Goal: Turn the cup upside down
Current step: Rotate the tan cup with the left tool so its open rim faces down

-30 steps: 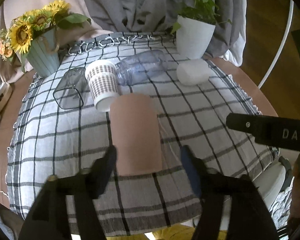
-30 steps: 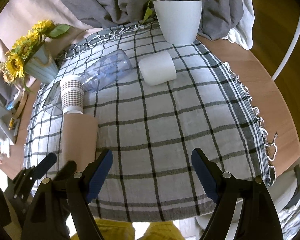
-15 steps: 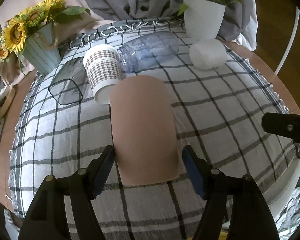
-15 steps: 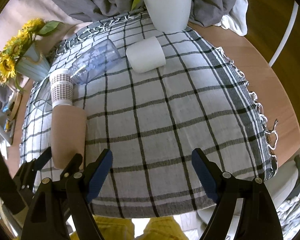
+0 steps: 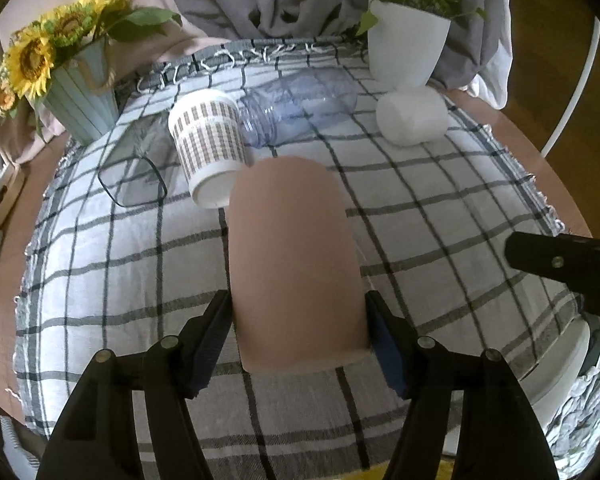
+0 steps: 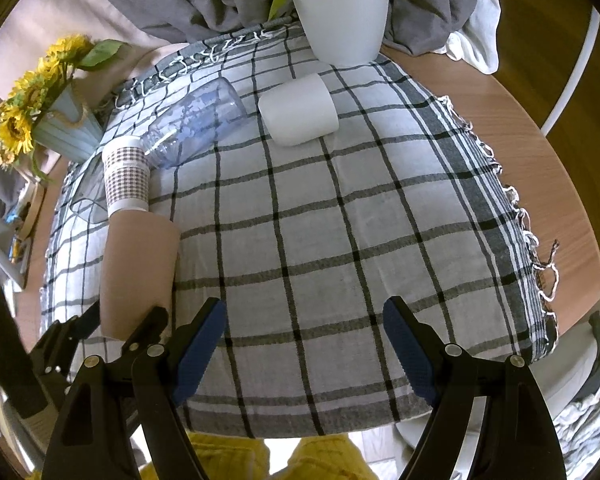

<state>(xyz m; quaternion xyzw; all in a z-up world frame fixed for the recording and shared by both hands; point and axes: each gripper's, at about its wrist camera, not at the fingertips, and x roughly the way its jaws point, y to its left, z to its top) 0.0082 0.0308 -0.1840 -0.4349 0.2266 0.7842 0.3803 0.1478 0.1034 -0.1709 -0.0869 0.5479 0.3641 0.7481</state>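
Note:
A tan cup (image 5: 292, 256) lies on its side on the checked tablecloth (image 5: 100, 264), its near end between my left gripper's fingers. My left gripper (image 5: 298, 328) has both blue-padded fingers against the cup's sides, shut on it. The cup also shows in the right wrist view (image 6: 138, 268) at the left, with the left gripper's fingers (image 6: 140, 332) at its near end. My right gripper (image 6: 304, 344) is open and empty above the cloth near the table's front edge.
A checked white cup (image 5: 210, 148), a clear blue bottle (image 5: 300, 106), a dark clear glass (image 5: 138, 172) and a white cup (image 5: 412, 118) lie on their sides further back. A sunflower vase (image 5: 86, 92) stands back left, a white plant pot (image 5: 406, 46) back right.
My left gripper has moved forward along the tan cup and its fingers have closed onto the cup's sides. The right gripper stays open, shifted slightly.

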